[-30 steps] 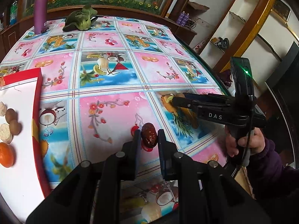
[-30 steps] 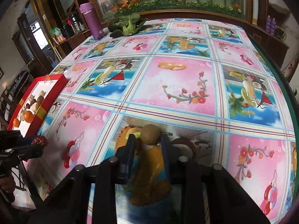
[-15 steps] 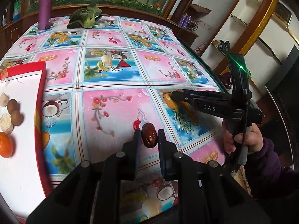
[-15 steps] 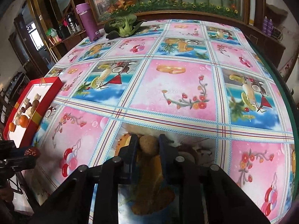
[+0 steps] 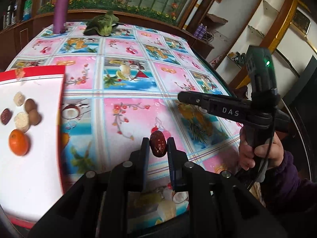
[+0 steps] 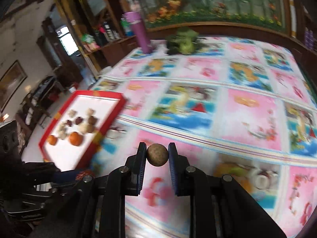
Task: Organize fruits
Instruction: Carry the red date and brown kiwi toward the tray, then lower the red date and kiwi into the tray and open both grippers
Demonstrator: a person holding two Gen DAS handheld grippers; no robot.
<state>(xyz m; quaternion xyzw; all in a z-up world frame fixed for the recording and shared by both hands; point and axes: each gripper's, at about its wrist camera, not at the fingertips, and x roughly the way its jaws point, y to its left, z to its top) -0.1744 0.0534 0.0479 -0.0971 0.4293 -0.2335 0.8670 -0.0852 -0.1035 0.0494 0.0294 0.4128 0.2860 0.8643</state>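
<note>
the left tool (image 5: 157, 144) is clenching a dark red date (image 5: 158, 145) between its pads, gripping it across the narrow middle so the long fruit is standing up out of the jaws and clear of the worktop (image 5: 128, 75). the right tool (image 6: 157, 154) is pinching a round brown longan (image 6: 157, 157) right at its fingertips, the ball sitting squarely between the pads, which are pressing on both its sides so it is not likely to roll out. both fruits are riding above the patterned cloth, not resting on it. the red-rimmed tray (image 5: 60, 107) is lying ahead and to the left of each tool, already carrying an orange (image 5: 18, 142), another date and more longans, so it is probably serving as the place where fruit is being gathered. each hand taking one piece looks like a way of bringing two over at once. a purple bottle (image 5: 61, 8) and a green vegetable (image 5: 101, 26) are standing far ahead, well apart from the tray.
</note>
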